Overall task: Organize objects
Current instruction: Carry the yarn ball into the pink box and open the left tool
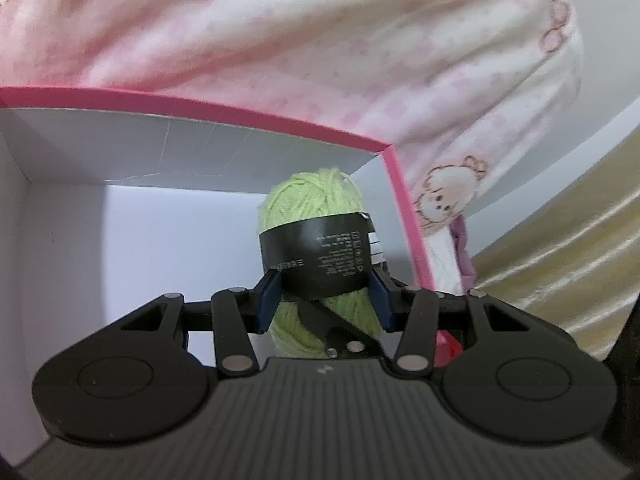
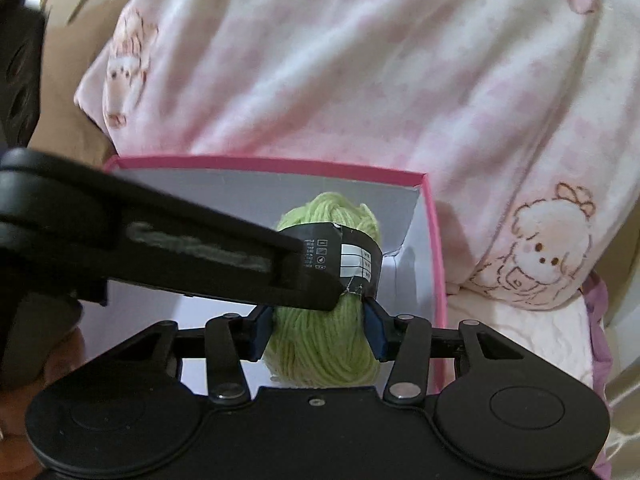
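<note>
Pink-checked bedding (image 1: 320, 40) filled the upper frame; both grippers, left (image 1: 324, 300) and right (image 2: 318, 332), clamped the green yarn skein (image 1: 316, 196) over the pink box (image 1: 404, 200).

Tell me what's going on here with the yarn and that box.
A person is handling a skein of light green yarn with a black paper band using two handheld grippers. The left gripper clamps it at the band, and the right gripper sits around its lower end, pads against the wool. The yarn hangs over the open pink cardboard box with a white inside, seemingly about to go in.
</note>
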Demonstrator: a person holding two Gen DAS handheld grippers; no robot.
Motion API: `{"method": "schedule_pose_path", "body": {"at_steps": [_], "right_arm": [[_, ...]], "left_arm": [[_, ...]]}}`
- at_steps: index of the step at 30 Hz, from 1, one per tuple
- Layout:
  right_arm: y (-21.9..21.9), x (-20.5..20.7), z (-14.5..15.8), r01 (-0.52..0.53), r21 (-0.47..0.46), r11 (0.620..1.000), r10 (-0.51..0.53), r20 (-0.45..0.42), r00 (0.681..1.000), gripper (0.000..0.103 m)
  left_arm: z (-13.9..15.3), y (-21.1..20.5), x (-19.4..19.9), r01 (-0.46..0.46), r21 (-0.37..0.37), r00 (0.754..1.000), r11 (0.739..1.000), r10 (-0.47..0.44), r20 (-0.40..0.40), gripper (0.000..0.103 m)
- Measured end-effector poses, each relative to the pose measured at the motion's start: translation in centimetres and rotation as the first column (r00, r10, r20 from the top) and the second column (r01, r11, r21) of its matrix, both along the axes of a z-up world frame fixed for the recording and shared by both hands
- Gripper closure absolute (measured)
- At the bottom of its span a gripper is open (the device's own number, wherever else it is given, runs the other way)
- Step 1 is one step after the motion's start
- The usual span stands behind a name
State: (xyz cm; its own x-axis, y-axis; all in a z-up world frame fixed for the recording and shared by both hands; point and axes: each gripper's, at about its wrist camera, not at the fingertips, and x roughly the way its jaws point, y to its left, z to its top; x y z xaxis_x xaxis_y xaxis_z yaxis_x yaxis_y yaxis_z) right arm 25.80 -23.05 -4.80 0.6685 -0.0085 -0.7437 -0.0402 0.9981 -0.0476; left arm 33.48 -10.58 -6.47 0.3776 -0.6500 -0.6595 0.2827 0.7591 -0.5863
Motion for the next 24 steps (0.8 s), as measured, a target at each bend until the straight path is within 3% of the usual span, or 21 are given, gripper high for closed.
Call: {"method": "schedule_pose_path", "body": {"at_steps": [2,8,10,14,16,18,20,22,24], "right_arm": [[-0.2,0.7,-0.2,-0.013,0.027,1.000,0.014,-0.016,1.000,0.051],[0.2,2.5,-0.8,-0.022,-0.058,0.998,0.018,-0.067,0.998,0.053],[0.2,2.9,-1.2,-0.011,-0.076,0.997,0.004,-0.084,0.996,0.055],[0.1,3.3,-1.4,-0.005,-0.125,0.992,-0.008,-0.100,0.995,0.055],[-0.2,3.2,-1.0,-0.009,-0.086,0.996,-0.001,-0.108,0.994,0.048],[-0.6,2.6,-0.6,-0.013,-0.033,0.999,0.010,-0.100,0.995,0.048],[-0.5,1.8,-0.4,-0.043,-0.039,0.998,0.040,-0.079,0.996,0.049],[-0.3,1.5,-0.7,-0.080,-0.058,0.995,0.075,-0.089,0.993,0.072],[-0.3,1.6,-0.8,-0.085,-0.080,0.993,0.077,-0.092,0.993,0.073]], "left_arm": [[-0.2,-0.3,0.3,-0.005,0.021,1.000,1.000,0.005,0.011,0.057],[-1.3,-0.1,1.9,-0.010,-0.001,0.998,1.000,0.010,-0.059,0.058],[-1.6,0.0,2.2,0.008,0.001,0.996,1.000,-0.008,-0.089,0.065],[-1.5,0.3,2.3,0.021,-0.024,0.996,0.999,-0.023,-0.080,0.070],[-1.7,-0.3,2.4,0.022,-0.005,0.997,1.000,-0.023,-0.080,0.073],[-1.7,-0.9,2.3,0.023,0.041,0.998,0.999,-0.020,-0.061,0.075],[-1.7,-1.7,2.1,0.036,0.066,0.999,0.997,-0.033,-0.043,0.076],[-1.7,-2.2,2.0,0.057,0.054,0.998,0.997,-0.056,-0.027,0.083],[-1.7,-2.7,1.9,0.074,0.045,0.997,0.996,-0.073,-0.007,0.084]]}}
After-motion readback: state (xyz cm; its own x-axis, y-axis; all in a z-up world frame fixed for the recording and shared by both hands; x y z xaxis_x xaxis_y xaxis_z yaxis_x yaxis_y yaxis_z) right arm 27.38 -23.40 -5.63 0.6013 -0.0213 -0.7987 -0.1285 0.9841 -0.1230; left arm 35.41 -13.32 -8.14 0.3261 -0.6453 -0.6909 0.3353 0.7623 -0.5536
